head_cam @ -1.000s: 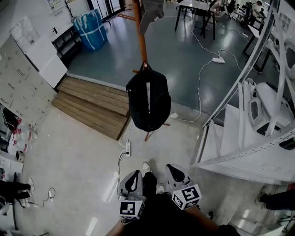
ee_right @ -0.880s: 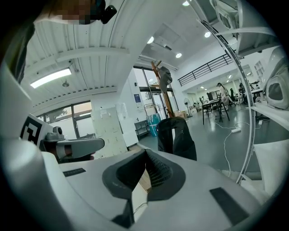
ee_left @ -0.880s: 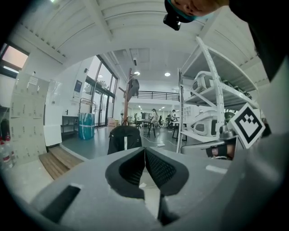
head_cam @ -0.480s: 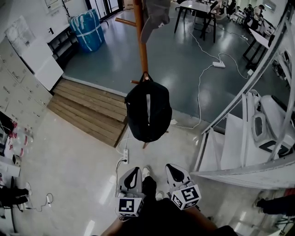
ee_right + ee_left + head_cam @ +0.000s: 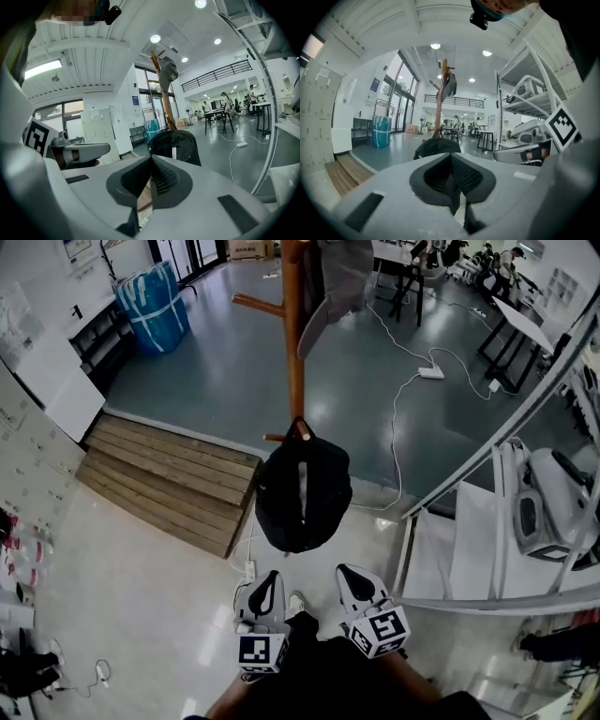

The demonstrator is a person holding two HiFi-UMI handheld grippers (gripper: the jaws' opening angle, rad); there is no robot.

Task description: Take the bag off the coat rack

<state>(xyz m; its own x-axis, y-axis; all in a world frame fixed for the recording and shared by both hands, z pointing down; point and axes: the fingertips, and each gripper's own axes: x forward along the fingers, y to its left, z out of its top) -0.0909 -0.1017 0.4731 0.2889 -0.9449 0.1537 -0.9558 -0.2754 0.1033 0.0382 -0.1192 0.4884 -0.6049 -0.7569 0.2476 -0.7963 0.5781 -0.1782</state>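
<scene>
A black bag [image 5: 302, 492] with a pale stripe hangs by its top loop from a low peg of the wooden coat rack [image 5: 294, 343]. A grey garment [image 5: 339, 282] hangs higher on the same pole. Both grippers are held low, close to my body, short of the bag. My left gripper [image 5: 262, 587] is shut with nothing in it, and my right gripper [image 5: 358, 582] is shut and empty too. The bag [image 5: 436, 147] shows just beyond the left jaws, and the bag [image 5: 177, 144] rises ahead of the right jaws, with the coat rack [image 5: 161, 89] behind it.
A wooden step platform [image 5: 169, 479] lies left of the rack. A metal shelf unit [image 5: 506, 512] with white equipment stands at the right. A power strip [image 5: 249, 570] and cables lie on the floor by the rack's base. A blue wrapped bundle [image 5: 150, 306] stands far left.
The head view has moved closer to the rack and tilted up, so the bag sits nearer the grippers. Both grippers stay shut, side by side.
</scene>
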